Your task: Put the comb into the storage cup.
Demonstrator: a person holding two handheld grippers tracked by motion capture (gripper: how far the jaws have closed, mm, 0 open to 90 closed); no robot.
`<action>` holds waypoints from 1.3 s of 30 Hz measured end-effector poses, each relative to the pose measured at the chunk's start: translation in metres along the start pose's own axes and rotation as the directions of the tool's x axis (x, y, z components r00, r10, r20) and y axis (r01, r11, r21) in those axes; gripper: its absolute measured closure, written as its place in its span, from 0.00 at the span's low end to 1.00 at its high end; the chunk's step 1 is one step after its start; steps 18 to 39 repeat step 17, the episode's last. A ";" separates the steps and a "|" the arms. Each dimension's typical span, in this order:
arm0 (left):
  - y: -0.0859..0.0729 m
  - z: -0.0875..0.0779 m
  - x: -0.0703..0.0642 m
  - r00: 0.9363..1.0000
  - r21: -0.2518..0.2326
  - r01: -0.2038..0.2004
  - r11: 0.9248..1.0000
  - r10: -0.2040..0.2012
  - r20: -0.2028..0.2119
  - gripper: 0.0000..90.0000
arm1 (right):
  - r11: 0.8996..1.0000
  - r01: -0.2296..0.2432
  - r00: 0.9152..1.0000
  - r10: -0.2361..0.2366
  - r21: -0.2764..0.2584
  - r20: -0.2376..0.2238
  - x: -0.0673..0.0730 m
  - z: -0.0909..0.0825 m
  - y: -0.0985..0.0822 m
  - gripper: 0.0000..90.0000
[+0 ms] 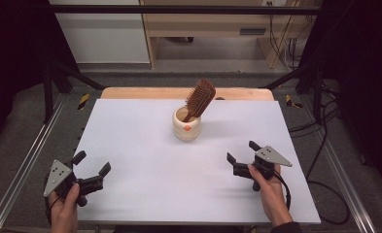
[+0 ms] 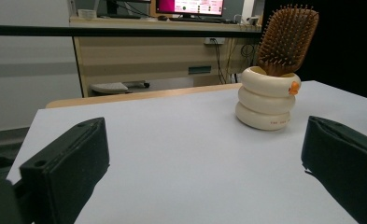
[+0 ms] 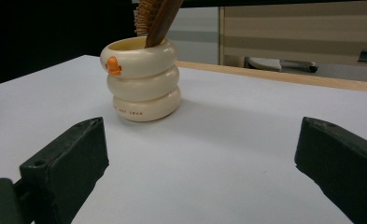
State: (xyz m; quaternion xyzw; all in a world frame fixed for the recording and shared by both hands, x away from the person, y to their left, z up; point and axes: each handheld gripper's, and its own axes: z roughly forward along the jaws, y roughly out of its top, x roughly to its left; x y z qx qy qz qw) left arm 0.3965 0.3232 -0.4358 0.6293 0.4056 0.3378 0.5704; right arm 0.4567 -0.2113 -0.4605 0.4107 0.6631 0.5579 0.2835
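Note:
A cream ribbed cup (image 1: 187,124) with a small orange mark stands near the middle-back of the white table (image 1: 145,160). A brown wooden hairbrush (image 1: 199,98) sits handle-down in it, leaning right. My left gripper (image 1: 91,163) rests open at the front left, held by a hand, nothing between its jaws. My right gripper (image 1: 243,151) rests open at the front right, likewise with nothing in it. In the left gripper view the cup (image 2: 266,99) and brush (image 2: 286,39) lie ahead to the right; in the right gripper view the cup (image 3: 141,84) and brush (image 3: 155,16) lie ahead to the left.
The white table top ends in a wooden strip (image 1: 145,92) at the back. Metal frame rails (image 1: 23,165) run along both sides. Cables (image 1: 320,145) trail on the floor at the right. A wooden desk (image 2: 148,56) stands beyond the table.

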 end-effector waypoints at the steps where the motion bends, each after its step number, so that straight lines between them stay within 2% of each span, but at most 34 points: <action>1: 0.000 0.000 0.000 1.000 0.000 -0.001 1.000 0.001 -0.006 0.01 | 1.000 0.001 1.000 -0.001 -0.001 -0.004 0.001 0.001 0.000 0.03; 6: -0.001 0.002 0.001 1.000 0.001 0.010 1.000 -0.010 -0.002 0.01 | 1.000 0.005 1.000 -0.005 -0.013 -0.011 0.004 0.003 0.000 0.03; 10: -0.001 0.005 0.000 1.000 0.003 0.016 1.000 -0.017 0.011 0.01 | 0.999 0.030 0.999 -0.030 -0.021 -0.017 0.008 0.004 0.000 0.03; 14: -0.001 0.006 -0.001 1.000 0.002 0.007 1.000 -0.007 0.009 0.01 | 0.996 0.083 0.996 -0.084 -0.031 -0.028 0.015 0.000 0.001 0.03; 17: -0.001 0.007 -0.002 1.000 0.004 0.007 1.000 -0.007 0.012 0.01 | 0.994 0.105 0.994 -0.106 -0.040 -0.033 0.018 -0.006 0.002 0.03; 39: -0.001 0.007 -0.002 1.000 0.004 0.007 1.000 -0.007 0.012 0.01 | 0.994 0.105 0.994 -0.106 -0.040 -0.033 0.018 -0.006 0.002 0.03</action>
